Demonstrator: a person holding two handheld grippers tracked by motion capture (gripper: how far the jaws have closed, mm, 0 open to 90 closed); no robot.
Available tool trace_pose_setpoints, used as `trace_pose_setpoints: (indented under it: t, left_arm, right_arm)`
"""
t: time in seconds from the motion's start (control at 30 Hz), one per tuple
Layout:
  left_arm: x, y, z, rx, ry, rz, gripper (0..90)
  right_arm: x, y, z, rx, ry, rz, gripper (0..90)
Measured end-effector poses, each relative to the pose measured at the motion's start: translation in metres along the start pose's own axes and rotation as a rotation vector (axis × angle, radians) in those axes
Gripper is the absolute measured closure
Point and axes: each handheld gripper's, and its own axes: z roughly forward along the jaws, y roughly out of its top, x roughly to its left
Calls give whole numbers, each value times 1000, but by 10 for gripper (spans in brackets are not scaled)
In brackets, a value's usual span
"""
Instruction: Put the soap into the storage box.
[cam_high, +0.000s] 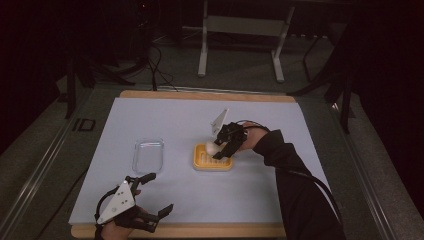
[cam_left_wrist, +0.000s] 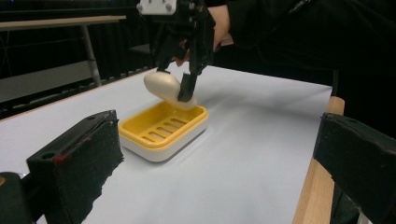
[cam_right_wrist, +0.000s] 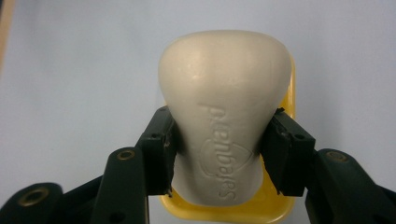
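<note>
A: Where's the soap bar (cam_right_wrist: 224, 116)?
B: Clamped between the right gripper's (cam_high: 220, 149) pads, tilted, hanging just over the yellow soap dish (cam_left_wrist: 163, 131); whether its low end touches the dish, I cannot tell.
A: And the left gripper (cam_high: 154, 194)?
B: Jaws spread wide, nothing between them, near the table's (cam_high: 200, 231) front edge. A clear lid (cam_high: 148, 155) lies left of the dish.

One cream-white oval bar of soap (cam_right_wrist: 224, 116) with a brand name pressed into its face. One yellow slotted plastic soap dish (cam_left_wrist: 163, 128) on a white base. One clear, shallow rectangular plastic lid or tray (cam_high: 148, 155) (which of the two cannot be told from the high view). One pale blue-grey sheet (cam_high: 200, 190) covering one light wooden table top (cam_high: 210, 230). Two black two-jaw handheld grippers: the left gripper (cam_high: 152, 192) and the right gripper (cam_high: 220, 148).
</note>
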Motion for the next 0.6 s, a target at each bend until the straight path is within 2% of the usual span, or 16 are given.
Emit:
trace_pose_setpoints:
  t: [0.3, 0.6]
  left_arm:
    - [0, 0, -1, -1, 3, -3, 11]
    - [0, 0, 0, 6, 0, 1, 11]
  right_arm:
    - [-2, -7, 14, 35, 3, -5, 495]
    - [-6, -11, 27, 63, -22, 7, 495]
